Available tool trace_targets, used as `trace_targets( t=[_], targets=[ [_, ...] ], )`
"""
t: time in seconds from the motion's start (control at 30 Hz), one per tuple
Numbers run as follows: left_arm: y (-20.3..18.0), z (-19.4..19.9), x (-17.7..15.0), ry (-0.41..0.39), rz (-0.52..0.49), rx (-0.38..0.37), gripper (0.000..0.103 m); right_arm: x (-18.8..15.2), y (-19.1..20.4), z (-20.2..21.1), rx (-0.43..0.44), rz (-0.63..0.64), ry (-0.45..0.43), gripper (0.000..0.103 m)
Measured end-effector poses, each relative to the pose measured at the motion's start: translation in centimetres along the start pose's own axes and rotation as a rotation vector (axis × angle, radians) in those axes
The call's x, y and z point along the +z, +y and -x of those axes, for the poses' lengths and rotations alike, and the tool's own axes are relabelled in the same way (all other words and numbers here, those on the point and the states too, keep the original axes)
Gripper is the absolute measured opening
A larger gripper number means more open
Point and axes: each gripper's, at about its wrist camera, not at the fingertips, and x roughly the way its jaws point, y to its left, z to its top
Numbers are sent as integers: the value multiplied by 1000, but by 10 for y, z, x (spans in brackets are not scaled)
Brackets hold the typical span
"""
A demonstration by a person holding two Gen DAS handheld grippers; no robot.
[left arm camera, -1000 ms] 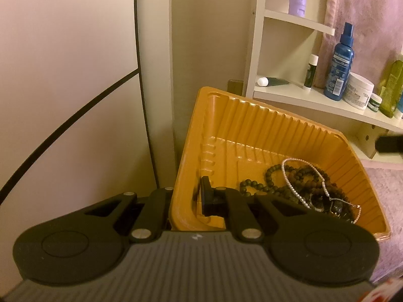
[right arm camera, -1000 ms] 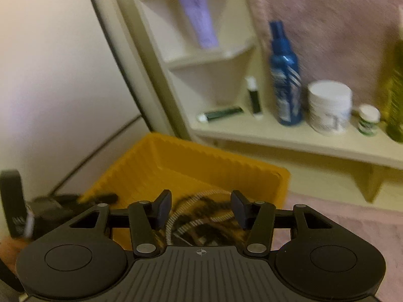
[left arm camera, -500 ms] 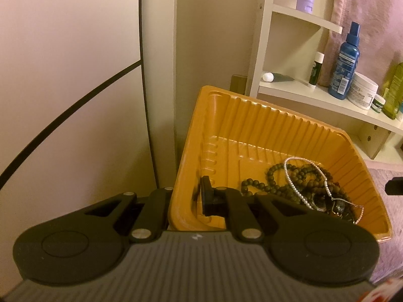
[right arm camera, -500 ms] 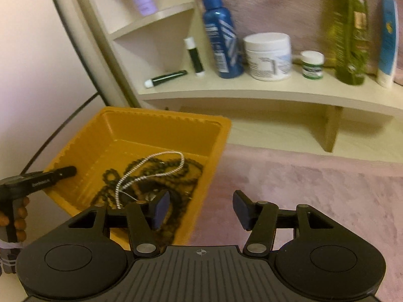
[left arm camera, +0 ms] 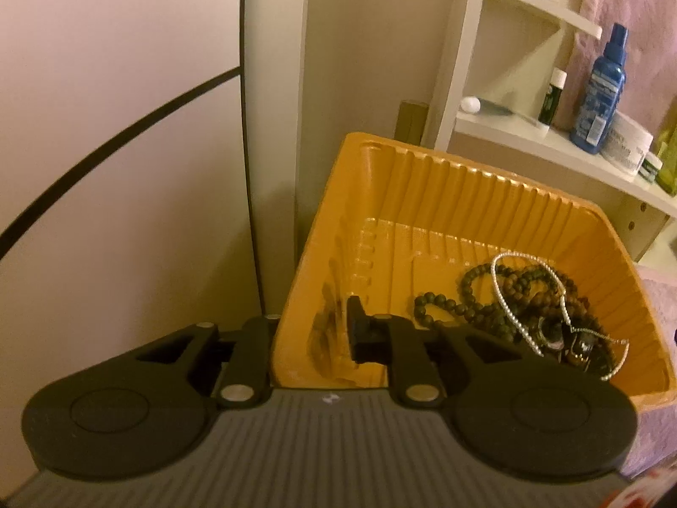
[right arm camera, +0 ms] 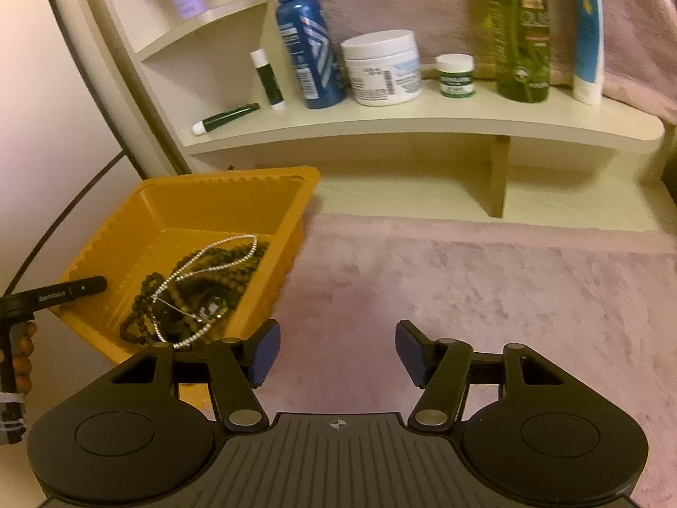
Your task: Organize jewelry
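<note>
jewelry (right arm camera: 199, 292): dark bead strands, silver chain tangled in yellow tray (left arm camera: 486, 194) | left hand-held gripper (left arm camera: 313, 334) opening astride tray wall | right hand-held gripper (right arm camera: 337, 353) spreading, empty

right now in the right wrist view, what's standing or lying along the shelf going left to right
green tube lying down → small green stick with white cap → blue spray bottle → big white jar → small green jar with white lid → tall green bottle → white and blue tube

Necklaces (right arm camera: 199, 296) in tray (right arm camera: 97, 249); tray left on rug (right arm camera: 486, 296), shelf (right arm camera: 423, 127) behind
</note>
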Motion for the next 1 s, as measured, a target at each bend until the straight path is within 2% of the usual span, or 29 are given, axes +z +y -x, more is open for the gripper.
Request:
trace_targets(
  t=[0.07,0.2,0.33,0.53,0.73,0.87,1.0],
  targets=[
    [1,-2,0,14,10,-13,38,-3,-3,4,-7,-9,-3,64],
    [1,-4,-2,56,14,-25,47,-11,-7,11,-26,-29,-8,68],
    [2,8,-3,37,14,-2,63,-20,-12,19,-45,-54,-12,69],
    [1,36,-2,16,-1,57,64,-34,-18,39,-79,-79,-23,70],
    [-24,82,-6,-21,-62,88,64,-45,-15,68,-104,-45,-46,70],
    [-58,107,-10,-8,-110,48,64,-52,-13,86,-113,-44,-48,70],
    [-101,125,-19,4,-178,-59,64,-60,-14,102,-125,-60,-60,70]
  ],
)
